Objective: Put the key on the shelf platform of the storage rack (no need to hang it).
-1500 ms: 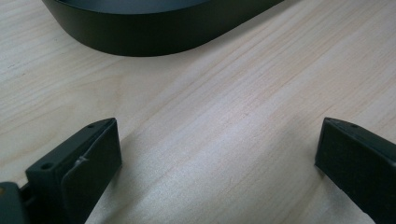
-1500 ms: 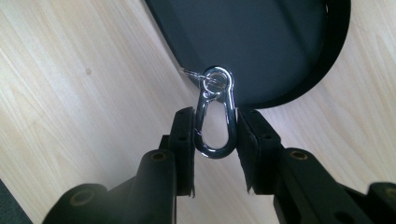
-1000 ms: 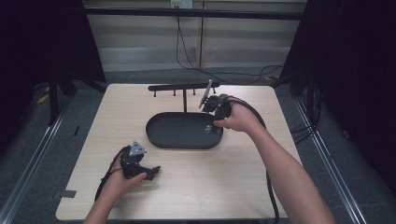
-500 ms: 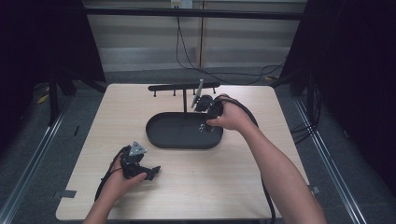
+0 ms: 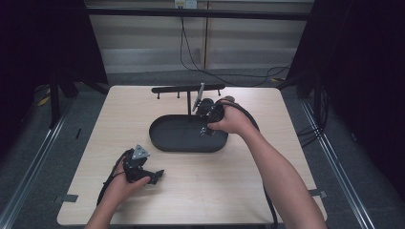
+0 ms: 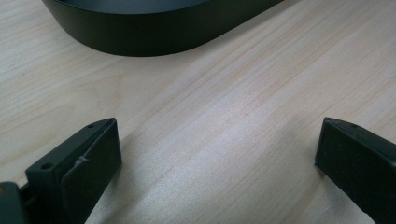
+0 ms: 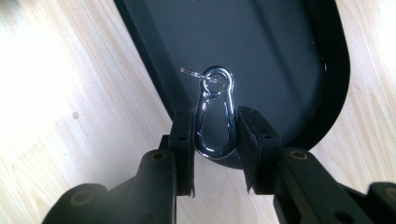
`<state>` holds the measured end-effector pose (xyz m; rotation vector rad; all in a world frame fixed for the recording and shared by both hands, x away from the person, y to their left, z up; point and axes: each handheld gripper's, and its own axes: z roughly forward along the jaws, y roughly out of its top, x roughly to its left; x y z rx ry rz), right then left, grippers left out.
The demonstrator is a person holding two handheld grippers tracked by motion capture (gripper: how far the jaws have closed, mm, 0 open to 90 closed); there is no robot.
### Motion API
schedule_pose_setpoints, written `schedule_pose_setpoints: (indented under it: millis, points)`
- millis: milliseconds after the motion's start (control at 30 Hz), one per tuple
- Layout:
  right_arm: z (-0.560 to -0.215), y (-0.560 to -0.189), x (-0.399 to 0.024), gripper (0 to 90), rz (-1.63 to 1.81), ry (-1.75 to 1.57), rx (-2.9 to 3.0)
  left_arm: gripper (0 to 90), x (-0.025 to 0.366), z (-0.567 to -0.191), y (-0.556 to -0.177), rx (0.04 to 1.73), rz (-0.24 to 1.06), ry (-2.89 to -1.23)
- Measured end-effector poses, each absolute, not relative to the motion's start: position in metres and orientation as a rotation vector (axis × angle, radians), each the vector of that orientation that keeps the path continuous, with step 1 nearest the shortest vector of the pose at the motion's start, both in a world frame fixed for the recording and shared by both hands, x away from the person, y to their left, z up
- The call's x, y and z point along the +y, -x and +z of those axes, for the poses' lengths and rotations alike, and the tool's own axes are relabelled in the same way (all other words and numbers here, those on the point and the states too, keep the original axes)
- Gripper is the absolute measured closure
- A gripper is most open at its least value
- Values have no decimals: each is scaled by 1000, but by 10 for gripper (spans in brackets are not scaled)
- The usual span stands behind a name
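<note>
Worktop (image 5: pixel 286 191): we see a pale wood table from above, with a person's two forearms coming in from its near edge.
Tray (image 5: pixel 165 138): a black oval tray sits near the middle of the worktop, a little toward the far edge. We see no loose item on its floor in the high view.
Rack (image 5: pixel 186 89): a low black bar on short legs stands just behind the tray, along the far edge. A thin grey piece leans up from it; we cannot make out what it is.
Right gripper (image 7: pixel 215 126): held over the right end of the tray. In the right gripper view we see its jaws pressed against both sides of a silver snap hook (image 7: pixel 215 112), so it is clamped on the hook.
Snap hook detail: a small ring hangs at its upper eye. The hook is lifted above the tray floor; in the high view it is too small and too covered by the hand to pick out.
Left gripper (image 5: pixel 143 169): it rests near the near left corner of the worktop, jaws spread wide apart with bare wood between them, holding nothing.
Cut off: in the left gripper view the tray's wall runs out of the top edge.
Open room: we see bare wood along the near edge and the whole right side.
</note>
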<state>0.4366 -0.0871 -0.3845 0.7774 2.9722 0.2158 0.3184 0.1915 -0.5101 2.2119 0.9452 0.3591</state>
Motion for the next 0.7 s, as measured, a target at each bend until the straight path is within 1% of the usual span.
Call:
schedule_pose_setpoints:
  millis: [467, 700]
  points:
    - [-397, -442, -84, 687, 201, -782, 2971, 0, 191, -510, -318, 945, 359, -2212]
    - [-410, -444, -79, 687, 207, -779, 2975, 0, 191, -510, -318, 945, 359, -2210]
